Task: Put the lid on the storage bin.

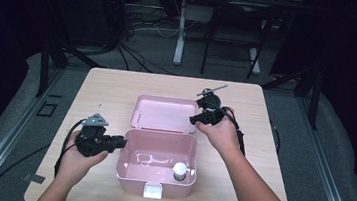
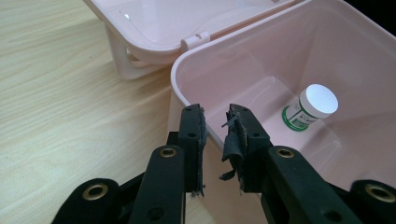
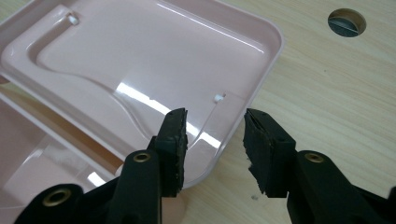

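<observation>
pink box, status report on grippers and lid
Left gripper straddling pink plastic box's left wall, grip unclear. Right gripper open at flipped-back lid's corner. White-capped bottle inside box. Nothing in the way.

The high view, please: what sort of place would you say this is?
Probably a lab or recording studio: a lone wooden table on grey floor, dark curtains around it, loose cables and stand legs behind.

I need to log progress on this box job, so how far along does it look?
Done: the small white-capped bottle stands inside the pink box. In hand: the left gripper straddles the box's left wall, jaws not visibly pressing it, while the right gripper brackets the corner of the lid, which lies open and flat. Left, probably: swinging the lid shut and latching it.
</observation>
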Tool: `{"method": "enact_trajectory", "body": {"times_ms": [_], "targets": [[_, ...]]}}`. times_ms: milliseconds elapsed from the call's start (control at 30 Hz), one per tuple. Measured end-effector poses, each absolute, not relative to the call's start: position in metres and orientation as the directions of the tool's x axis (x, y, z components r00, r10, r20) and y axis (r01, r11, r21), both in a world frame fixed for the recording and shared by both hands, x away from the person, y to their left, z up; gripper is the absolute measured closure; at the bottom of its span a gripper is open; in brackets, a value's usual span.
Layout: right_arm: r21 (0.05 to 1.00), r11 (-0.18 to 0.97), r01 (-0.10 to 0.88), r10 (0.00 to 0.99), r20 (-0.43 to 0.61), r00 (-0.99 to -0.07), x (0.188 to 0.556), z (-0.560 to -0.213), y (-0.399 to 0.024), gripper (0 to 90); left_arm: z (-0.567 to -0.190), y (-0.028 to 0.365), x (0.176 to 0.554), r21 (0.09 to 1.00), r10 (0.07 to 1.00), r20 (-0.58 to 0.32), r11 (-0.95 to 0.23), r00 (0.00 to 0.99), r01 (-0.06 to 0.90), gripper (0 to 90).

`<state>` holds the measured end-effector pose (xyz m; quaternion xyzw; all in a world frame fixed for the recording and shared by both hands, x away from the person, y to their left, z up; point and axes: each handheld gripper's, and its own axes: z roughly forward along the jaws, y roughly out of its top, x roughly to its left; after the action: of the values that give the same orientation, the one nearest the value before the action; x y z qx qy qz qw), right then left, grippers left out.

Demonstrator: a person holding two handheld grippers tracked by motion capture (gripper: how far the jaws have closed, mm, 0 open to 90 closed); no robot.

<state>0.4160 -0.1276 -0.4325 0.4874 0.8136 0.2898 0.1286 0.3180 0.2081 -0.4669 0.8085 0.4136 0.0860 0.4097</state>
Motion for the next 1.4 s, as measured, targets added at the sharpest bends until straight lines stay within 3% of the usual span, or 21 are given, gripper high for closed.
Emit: {"method": "enact_trajectory", "body": {"times_ms": [1400], "targets": [[0.557, 0.121, 0.821, 0.955, 0.160, -0.250, 0.461, -0.460, -0.127, 74.2, -0.467, 0.209, 0.319, 0.729, 0.741, -0.221, -0.306, 0.634, 0.613, 75.7]]}}
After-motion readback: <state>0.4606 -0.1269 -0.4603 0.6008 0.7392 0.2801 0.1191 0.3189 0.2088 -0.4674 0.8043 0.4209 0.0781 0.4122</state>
